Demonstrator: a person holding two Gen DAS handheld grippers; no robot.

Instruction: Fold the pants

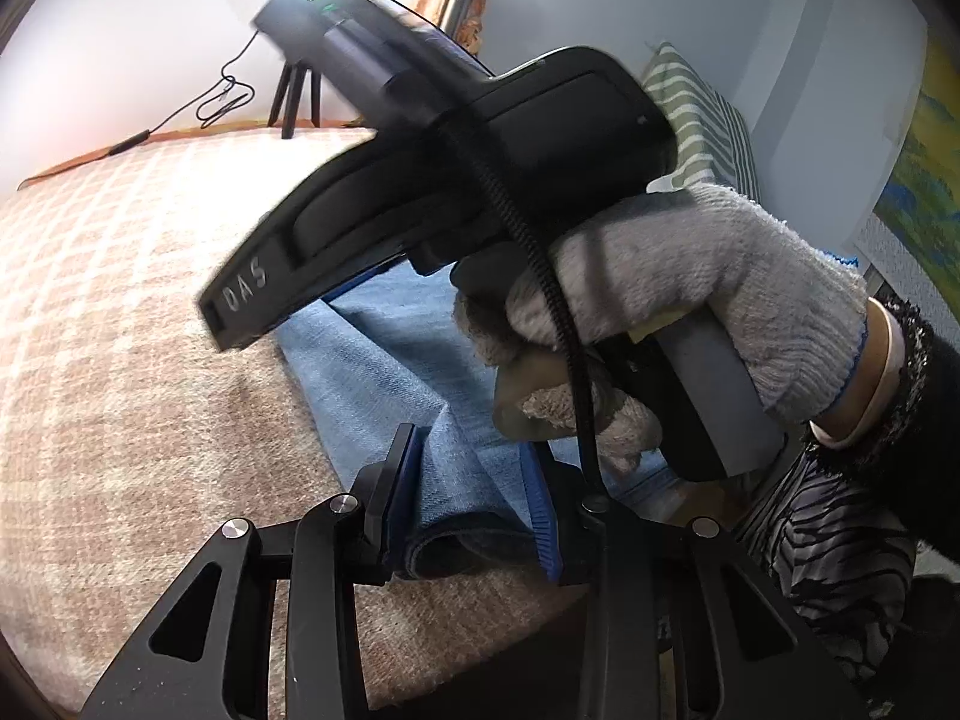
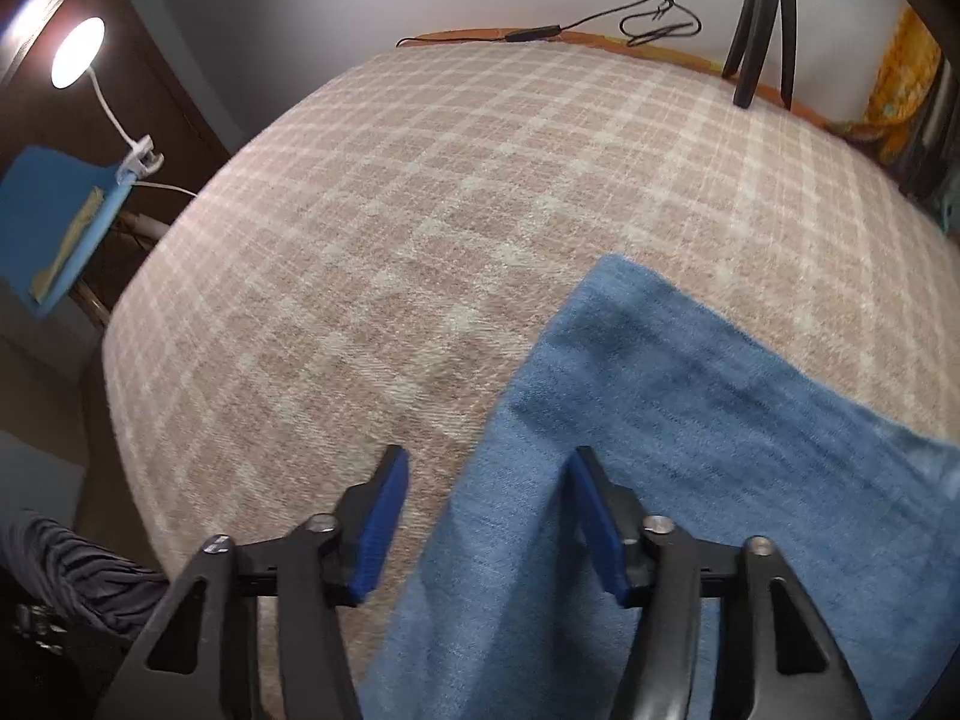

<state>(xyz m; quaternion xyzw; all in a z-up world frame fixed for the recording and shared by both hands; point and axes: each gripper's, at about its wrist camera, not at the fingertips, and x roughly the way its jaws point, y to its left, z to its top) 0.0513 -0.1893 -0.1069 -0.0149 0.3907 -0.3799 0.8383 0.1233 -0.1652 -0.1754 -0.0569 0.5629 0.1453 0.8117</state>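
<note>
Denim pants [image 2: 690, 408] lie doubled on the plaid bed [image 2: 420, 210], near right. Left tongs [image 1: 474, 498] clench a folded edge; right tongs [image 2: 486, 516] straddle cloth, unclenched. Folds remain.

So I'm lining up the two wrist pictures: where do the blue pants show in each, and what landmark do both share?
Left wrist view: the blue pants lie lower centre, a fold of them clamped between the left gripper fingers, under the gloved hand holding the other gripper.
Right wrist view: the pants fill the lower right, running between the open fingers of the right gripper.
Shared landmark: the black tripod at the far edge of the plaid blanket.
</note>
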